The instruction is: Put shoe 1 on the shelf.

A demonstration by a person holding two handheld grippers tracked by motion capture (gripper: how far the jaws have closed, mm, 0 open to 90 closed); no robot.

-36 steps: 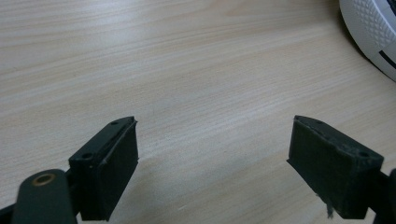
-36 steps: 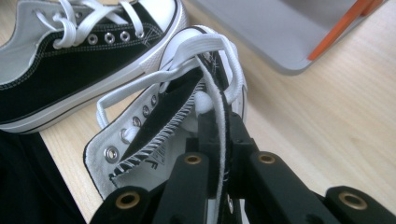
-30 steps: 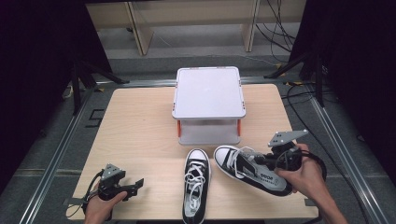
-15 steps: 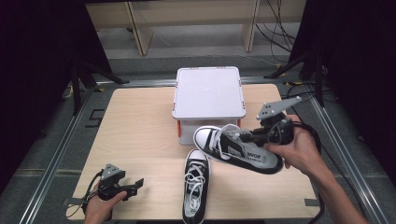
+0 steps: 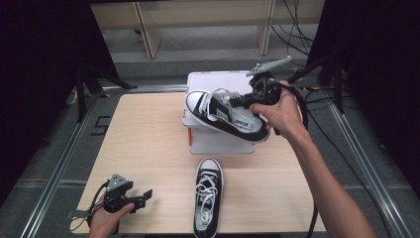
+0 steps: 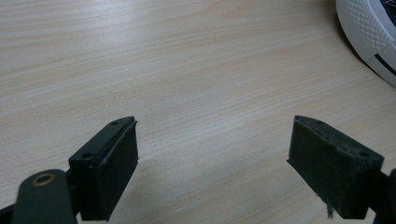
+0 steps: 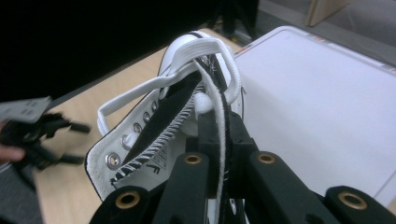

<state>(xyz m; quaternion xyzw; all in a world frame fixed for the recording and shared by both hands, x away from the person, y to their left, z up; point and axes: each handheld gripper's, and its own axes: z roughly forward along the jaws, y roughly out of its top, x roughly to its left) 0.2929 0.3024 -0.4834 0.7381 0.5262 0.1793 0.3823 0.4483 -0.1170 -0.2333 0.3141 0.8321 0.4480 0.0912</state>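
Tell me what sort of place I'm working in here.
Probably a lab or recording studio, not a home: a bare wooden table on a metal frame, black curtains at both sides, loose cables on the grey floor, and plain wooden furniture legs behind.

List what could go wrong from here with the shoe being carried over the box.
1. The right hand-held gripper pinches only one thin side of the raised shoe near the laces; the shoe hangs tilted and might slip out.
2. Its loose laces dangle and could snag.
3. The box has its lid on, so the shoe could only rest on top and might slide off.
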